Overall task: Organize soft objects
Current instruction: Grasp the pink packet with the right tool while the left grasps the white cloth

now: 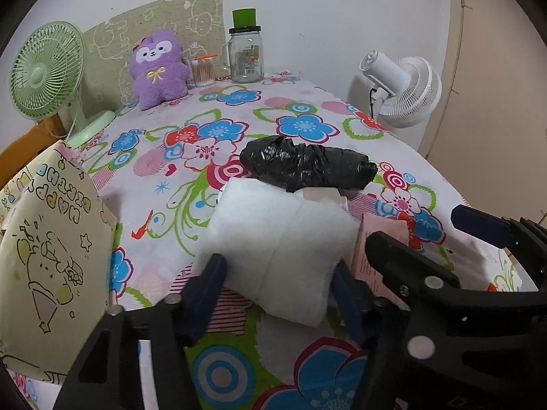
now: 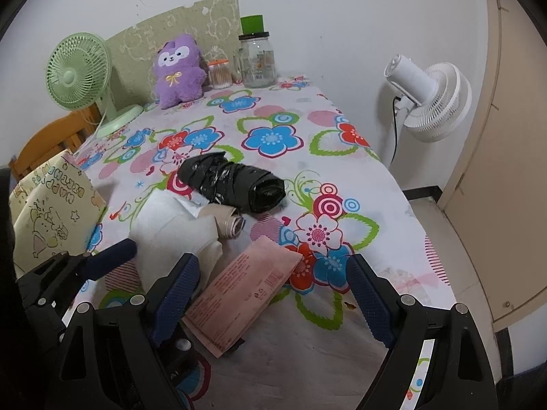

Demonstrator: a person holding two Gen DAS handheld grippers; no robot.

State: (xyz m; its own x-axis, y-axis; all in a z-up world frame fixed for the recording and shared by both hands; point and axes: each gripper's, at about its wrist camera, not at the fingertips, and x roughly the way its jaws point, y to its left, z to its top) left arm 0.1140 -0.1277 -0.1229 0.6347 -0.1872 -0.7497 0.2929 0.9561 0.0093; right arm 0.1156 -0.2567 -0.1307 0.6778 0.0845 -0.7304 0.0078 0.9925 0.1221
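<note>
The left gripper (image 1: pixel 278 294) is sitting lowest in the left wrist view, its blue-padded fingers (image 1: pixel 205 294) closing on either side of a white wad (image 1: pixel 283 242) of soft folded material and squeezing its near end. The wad is lying on the counter (image 1: pixel 164 205), which is wearing a flowered cloth, and it is serving as the landmark here.

Just behind the wad, a black roll (image 1: pixel 304 164) of crinkled plastic is lying across the cloth and touching the wad's far edge. Beside the wad on its right, a small beige roll (image 2: pixel 227 220) is resting against it, seen in the right wrist view. Nearer than the beige roll, a pink packet (image 2: pixel 242 290) is lying flat, its near left corner running under the left finger of the right gripper (image 2: pixel 273 300). That gripper is hovering with its fingers (image 2: pixel 177 294) spread wide and holding nothing.

Left of the wad, a yellow gift bag (image 1: pixel 48 246) printed with cartoon drawings is standing at the counter's edge. Far behind the wad, against the wall, a purple plush (image 1: pixel 159 68) is sitting upright, with a jar of cotton swabs (image 1: pixel 203 71) just beside it and a glass jar (image 1: pixel 246 56) beyond that. A green fan (image 1: pixel 48 71) is standing at the back left, and a white fan (image 1: pixel 403 89) is standing off the counter's right side.
</note>
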